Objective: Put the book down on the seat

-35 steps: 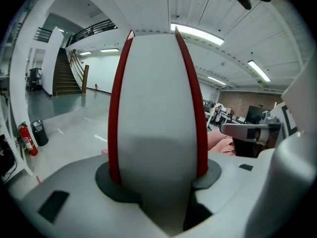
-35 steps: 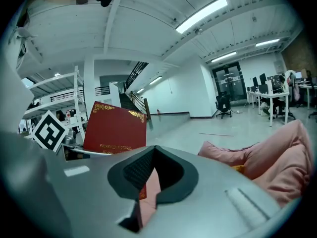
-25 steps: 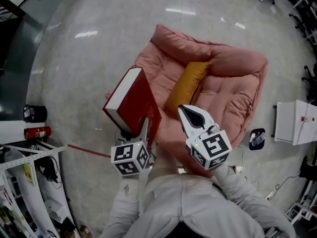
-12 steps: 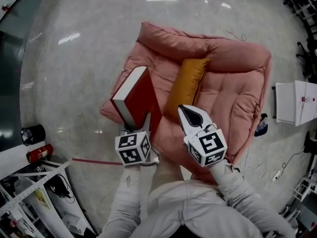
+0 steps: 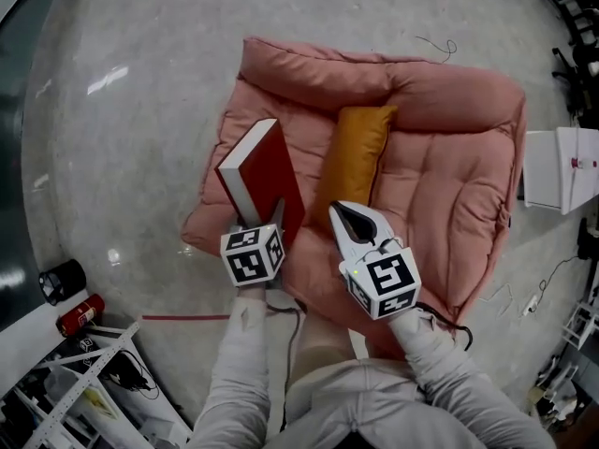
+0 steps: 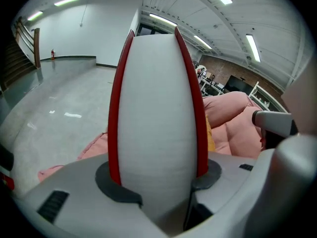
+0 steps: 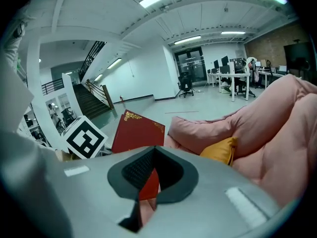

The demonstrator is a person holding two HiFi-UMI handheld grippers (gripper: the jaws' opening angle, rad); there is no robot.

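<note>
The wide pink quilted fabric floor seat [image 5: 440,185] has raised padded walls on its far and right sides. It holds one thing lying in it: a long mustard-yellow fabric pillow [image 5: 356,157], stretched from near to far along the middle of the seat.

There is one thick red hardcover book with white page edges [image 5: 265,178]. It is not lying on the seat. It stands tilted on edge over the seat's left side, just left of the pillow. Whether its lower corner touches the padding cannot be told.

There are two grippers. The left gripper [image 5: 266,221] is clamped on the book's near end. In the left gripper view the white page block [image 6: 156,118] fills the gap, with a red cover pressed against each jaw. The right gripper [image 5: 348,215] hangs over the near middle of the seat, right of the book, its jaws drawn together with nothing between them.

On the pale floor to the near left lie one black cylinder [image 5: 64,281] and one red fire extinguisher [image 5: 80,314].
</note>
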